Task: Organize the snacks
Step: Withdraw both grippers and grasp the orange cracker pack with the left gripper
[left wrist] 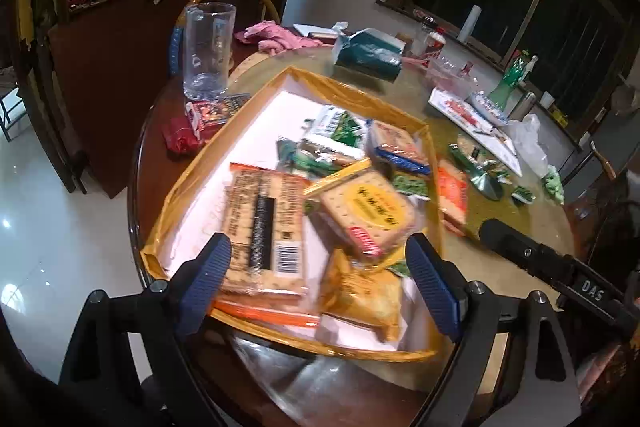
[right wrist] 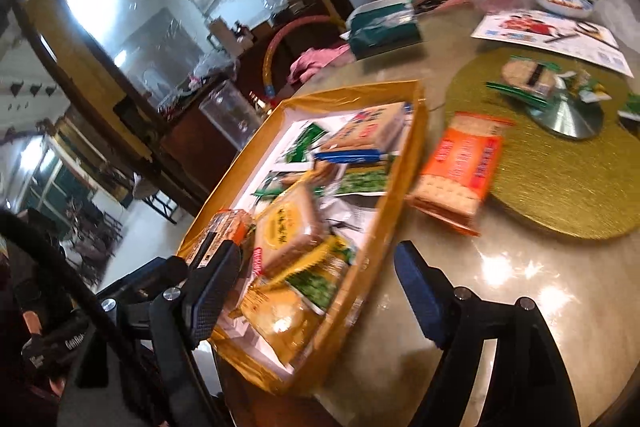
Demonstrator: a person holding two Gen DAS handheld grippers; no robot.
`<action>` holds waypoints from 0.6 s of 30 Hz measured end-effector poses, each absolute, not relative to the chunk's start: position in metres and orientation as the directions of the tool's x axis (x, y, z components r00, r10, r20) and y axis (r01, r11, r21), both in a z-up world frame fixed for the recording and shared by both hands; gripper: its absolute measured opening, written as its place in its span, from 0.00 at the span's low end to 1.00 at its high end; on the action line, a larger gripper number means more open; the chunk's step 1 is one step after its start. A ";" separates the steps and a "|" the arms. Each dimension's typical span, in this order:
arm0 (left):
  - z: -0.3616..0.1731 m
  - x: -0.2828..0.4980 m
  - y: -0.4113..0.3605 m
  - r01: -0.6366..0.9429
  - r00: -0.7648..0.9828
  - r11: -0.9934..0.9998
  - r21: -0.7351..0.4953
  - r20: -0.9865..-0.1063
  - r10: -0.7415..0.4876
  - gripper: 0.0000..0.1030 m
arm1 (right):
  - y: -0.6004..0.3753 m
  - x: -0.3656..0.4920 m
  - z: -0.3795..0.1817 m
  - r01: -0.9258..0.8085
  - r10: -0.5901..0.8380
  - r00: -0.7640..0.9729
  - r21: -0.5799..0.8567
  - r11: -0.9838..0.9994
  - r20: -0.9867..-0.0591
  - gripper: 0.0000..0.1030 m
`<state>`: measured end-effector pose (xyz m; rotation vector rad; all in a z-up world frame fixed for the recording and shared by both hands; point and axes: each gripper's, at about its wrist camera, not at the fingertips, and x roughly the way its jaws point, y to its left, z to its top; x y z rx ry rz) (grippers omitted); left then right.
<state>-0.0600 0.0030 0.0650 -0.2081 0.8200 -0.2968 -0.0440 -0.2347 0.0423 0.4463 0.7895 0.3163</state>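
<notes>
One shallow yellow cardboard box (left wrist: 308, 83) holds several snack packets; one orange cracker packet (right wrist: 460, 167) lies right of it on the table (right wrist: 500, 287). Both grippers' jaws, left gripper (left wrist: 320, 275) and right gripper (right wrist: 316, 291), are spread, empty.

The shallow cardboard tray (left wrist: 352, 95) was golden yellow at its walls and white inside. In it lay a tan cracker pack (left wrist: 262, 227) edged orange with a black barcode, a beige biscuit pack (left wrist: 366, 213) bearing a yellow disc, and green-and-white snack sachets (left wrist: 332, 131). Outside it, an orange cracker pack with blue lettering (right wrist: 460, 167) lay by a round gold textured mat (right wrist: 560, 179). The left hand-held gripper (left wrist: 320, 279) had ribbed blue pads on black
</notes>
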 end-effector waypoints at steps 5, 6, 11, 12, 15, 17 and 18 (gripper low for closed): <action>0.084 -0.082 -0.024 0.272 0.666 0.925 -0.263 -0.642 -0.379 0.86 | -0.281 -0.061 0.037 -0.046 0.423 0.671 0.536 0.843 -0.609 0.77; 0.087 -0.087 -0.034 0.301 0.663 0.921 -0.246 -0.641 -0.388 0.86 | -0.289 -0.063 0.036 -0.035 0.418 0.670 0.537 0.843 -0.613 0.77; 0.086 -0.099 -0.077 0.374 0.629 0.907 -0.194 -0.666 -0.402 0.86 | -0.331 -0.077 0.025 0.116 0.248 0.666 0.426 0.897 -0.704 0.77; 0.083 -0.100 -0.082 0.384 0.617 0.901 -0.202 -0.670 -0.413 0.86 | -0.336 -0.079 0.025 0.139 0.205 0.666 0.390 0.910 -0.717 0.77; 0.079 -0.103 -0.100 0.404 0.586 0.890 -0.213 -0.687 -0.430 0.86 | -0.355 -0.085 0.019 0.200 0.111 0.643 0.307 0.930 -0.758 0.77; 0.078 -0.106 -0.112 0.428 0.570 0.880 -0.206 -0.694 -0.440 0.86 | -0.366 -0.088 0.013 0.248 0.071 0.617 0.279 0.928 -0.783 0.77; 0.079 -0.109 -0.117 0.440 0.568 0.876 -0.199 -0.694 -0.443 0.86 | -0.371 -0.091 0.010 0.261 0.056 0.610 0.268 0.927 -0.790 0.77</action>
